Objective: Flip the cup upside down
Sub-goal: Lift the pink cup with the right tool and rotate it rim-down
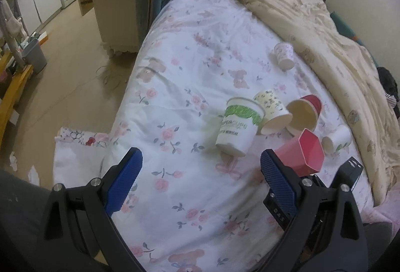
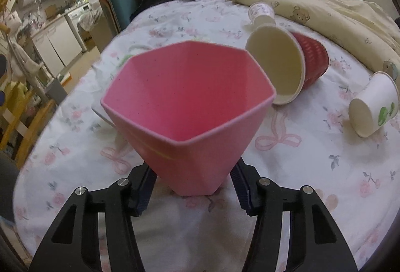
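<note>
A pink faceted cup [image 2: 187, 109] sits between the fingers of my right gripper [image 2: 192, 187], mouth toward the camera, held by its narrow base above the floral bed sheet [image 2: 312, 184]. It also shows in the left wrist view [image 1: 302, 150], tilted. My left gripper [image 1: 201, 167] is open and empty above the sheet, to the left of the pink cup. Its blue pads [image 1: 125, 182] stand wide apart.
Several paper cups lie on the bed: a green-printed one [image 1: 238, 127], a yellow floral one [image 1: 272, 112], a red one [image 2: 295, 64], a small pink-patterned one [image 1: 283, 54] and a white one [image 2: 373, 104]. A cream quilt [image 1: 312, 29] is heaped at the right. The bed edge and floor [image 1: 70, 77] are at the left.
</note>
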`<action>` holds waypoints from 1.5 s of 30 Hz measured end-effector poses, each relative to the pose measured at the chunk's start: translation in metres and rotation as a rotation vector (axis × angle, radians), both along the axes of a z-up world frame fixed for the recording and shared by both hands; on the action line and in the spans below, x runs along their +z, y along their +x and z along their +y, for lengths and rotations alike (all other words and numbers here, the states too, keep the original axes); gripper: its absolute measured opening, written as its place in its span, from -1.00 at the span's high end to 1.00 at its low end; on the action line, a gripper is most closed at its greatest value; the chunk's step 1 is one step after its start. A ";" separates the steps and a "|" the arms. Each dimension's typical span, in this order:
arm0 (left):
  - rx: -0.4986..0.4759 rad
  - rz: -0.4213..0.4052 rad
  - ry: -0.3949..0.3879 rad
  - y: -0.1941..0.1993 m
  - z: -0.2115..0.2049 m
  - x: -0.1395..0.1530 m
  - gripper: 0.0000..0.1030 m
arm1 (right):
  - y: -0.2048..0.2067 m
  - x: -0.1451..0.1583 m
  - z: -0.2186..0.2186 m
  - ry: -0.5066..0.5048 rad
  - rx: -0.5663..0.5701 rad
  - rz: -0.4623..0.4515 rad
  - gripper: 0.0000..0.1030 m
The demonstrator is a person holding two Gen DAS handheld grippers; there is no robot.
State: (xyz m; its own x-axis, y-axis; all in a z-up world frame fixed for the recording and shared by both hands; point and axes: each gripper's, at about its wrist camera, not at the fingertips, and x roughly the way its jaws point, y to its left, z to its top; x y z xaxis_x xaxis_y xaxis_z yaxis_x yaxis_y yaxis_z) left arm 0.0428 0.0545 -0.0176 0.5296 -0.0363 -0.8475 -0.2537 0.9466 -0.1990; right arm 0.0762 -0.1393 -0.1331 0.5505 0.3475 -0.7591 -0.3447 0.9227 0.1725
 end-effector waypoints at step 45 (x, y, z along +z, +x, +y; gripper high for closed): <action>-0.393 -0.125 -0.210 -0.003 -0.072 0.019 -0.82 | -0.050 0.105 -0.050 0.061 0.201 0.073 -0.12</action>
State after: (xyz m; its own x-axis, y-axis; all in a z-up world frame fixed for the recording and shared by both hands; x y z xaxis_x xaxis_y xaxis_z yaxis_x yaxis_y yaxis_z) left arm 0.0397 -0.0179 0.0013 0.5385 -0.4191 -0.7310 0.1544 0.9019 -0.4033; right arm 0.0264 -0.1888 -0.0277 0.4099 0.4913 -0.7685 -0.5048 0.8240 0.2575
